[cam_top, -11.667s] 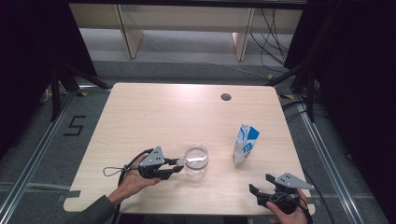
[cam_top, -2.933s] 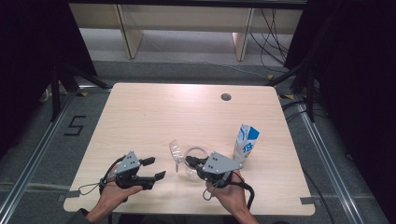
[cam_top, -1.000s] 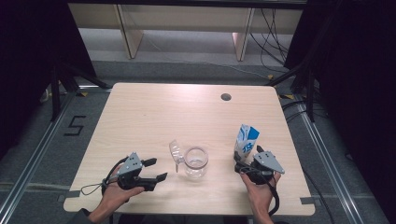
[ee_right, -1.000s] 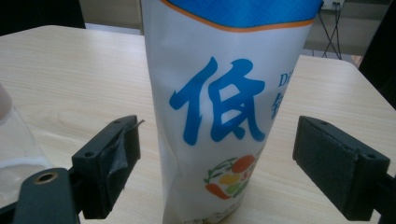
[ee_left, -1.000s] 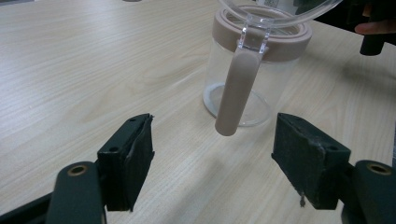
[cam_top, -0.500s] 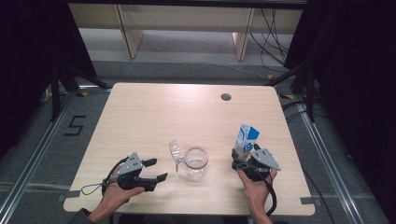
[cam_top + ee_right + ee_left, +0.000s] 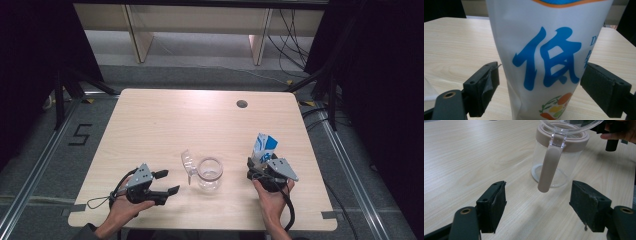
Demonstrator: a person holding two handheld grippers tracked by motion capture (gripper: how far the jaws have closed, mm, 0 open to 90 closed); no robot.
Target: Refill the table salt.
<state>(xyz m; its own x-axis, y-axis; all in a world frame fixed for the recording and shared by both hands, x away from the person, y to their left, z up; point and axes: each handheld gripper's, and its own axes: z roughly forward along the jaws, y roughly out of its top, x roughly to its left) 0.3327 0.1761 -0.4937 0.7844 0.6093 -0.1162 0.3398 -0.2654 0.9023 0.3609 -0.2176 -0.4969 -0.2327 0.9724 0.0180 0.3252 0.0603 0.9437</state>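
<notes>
**Jaws Spread Around White Pouch**

Standing at 4 o'clock on pale wood-grain table (image 7: 165,125): glossy white pouch (image 7: 549,57), blue-printed, between spread jaws of right gripper (image 7: 544,90), untouched. At 6 o'clock: clear round jar (image 7: 560,157), beige collar and handle, lid flipped up, nothing inside. Left gripper (image 7: 539,207) spread, short of handle.

The wooden table (image 7: 165,125) has a small round hole (image 7: 242,104) near its far edge. Beyond it stand pale shelf legs (image 7: 135,30) on a grey floor (image 7: 200,75), with black cables (image 7: 295,35) trailing at the right. A "5" marking (image 7: 80,135) sits on the floor at the left.
</notes>
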